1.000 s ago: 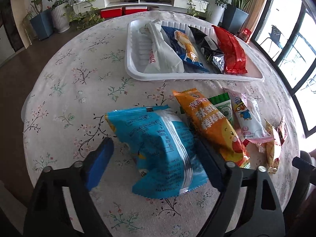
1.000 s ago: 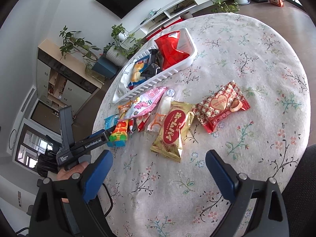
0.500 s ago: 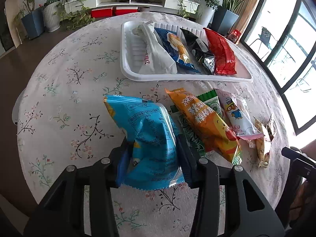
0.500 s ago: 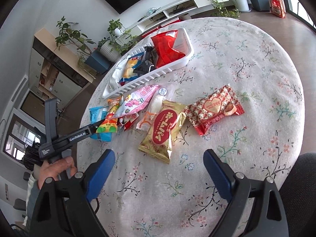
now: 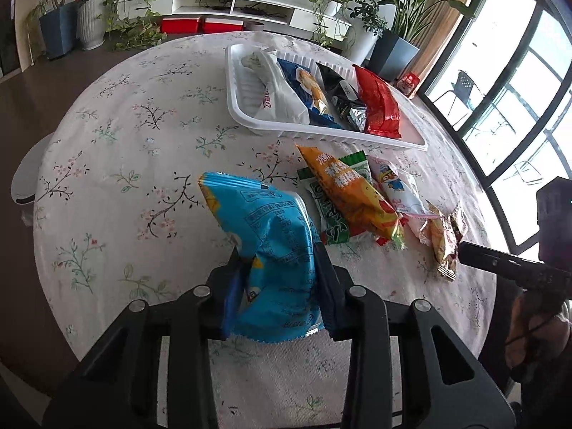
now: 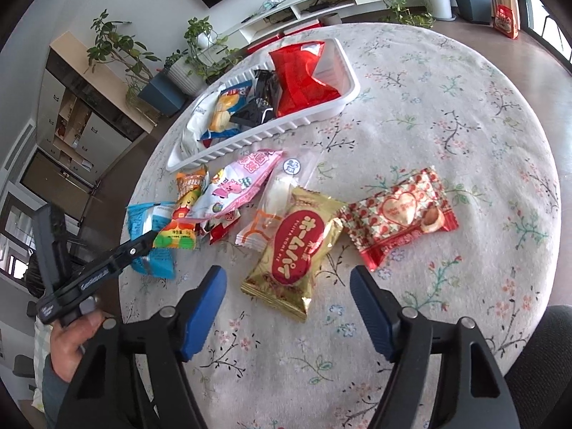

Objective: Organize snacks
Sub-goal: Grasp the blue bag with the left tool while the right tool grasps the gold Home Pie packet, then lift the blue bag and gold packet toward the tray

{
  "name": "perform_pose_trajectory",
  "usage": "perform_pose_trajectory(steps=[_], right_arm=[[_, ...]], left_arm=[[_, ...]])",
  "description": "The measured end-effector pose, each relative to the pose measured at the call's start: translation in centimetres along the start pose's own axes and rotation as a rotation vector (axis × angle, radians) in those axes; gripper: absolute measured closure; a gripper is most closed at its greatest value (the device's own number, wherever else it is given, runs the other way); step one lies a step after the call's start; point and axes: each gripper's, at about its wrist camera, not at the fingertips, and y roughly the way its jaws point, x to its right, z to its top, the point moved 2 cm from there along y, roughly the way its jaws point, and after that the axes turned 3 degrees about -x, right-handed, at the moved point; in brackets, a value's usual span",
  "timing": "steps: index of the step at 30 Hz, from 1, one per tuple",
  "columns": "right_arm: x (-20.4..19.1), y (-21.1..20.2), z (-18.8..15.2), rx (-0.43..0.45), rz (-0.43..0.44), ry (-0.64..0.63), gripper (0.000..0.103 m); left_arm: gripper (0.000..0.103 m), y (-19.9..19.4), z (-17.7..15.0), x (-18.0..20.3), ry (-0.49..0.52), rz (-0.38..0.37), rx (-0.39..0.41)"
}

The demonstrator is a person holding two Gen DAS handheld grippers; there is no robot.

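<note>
Both wrist views looking steeply down from close above the round table (image 5: 118, 164), sharing the white tray (image 5: 321, 129) (image 6: 314, 114) and, seemingly, the loose snack row.

Black hand-held gripper (image 6: 287, 307) frames, blue pads (image 6: 203, 311), silver screws, grey sleeve (image 6: 53, 389).

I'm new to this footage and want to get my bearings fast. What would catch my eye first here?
The left gripper, whose jaws have just been closing, pinches a crumpled blue snack bag at the table's near edge. Beyond lies a loose row of bright packets, then a white tray holding four snacks. The right gripper hangs open over a gold packet.
</note>
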Motion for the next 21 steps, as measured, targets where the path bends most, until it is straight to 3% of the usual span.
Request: perform_pose_trajectory(steps=[8, 16, 21], right_arm=[[-0.6, 2.1, 1.3, -0.036, -0.078, -0.019, 0.036], [-0.8, 1.9, 0.8, -0.058, -0.183, -0.132, 0.063], [-1.2, 1.8, 0.1, -0.071, -0.237, -0.198, 0.062]], left_arm=[[0.07, -1.0, -1.7, 1.0, 0.009, -0.033, 0.005], [0.07, -0.9, -2.4, 1.3, 0.015, -0.044, -0.002], [0.07, -0.6, -2.6, 1.3, 0.014, -0.04, -0.011]])
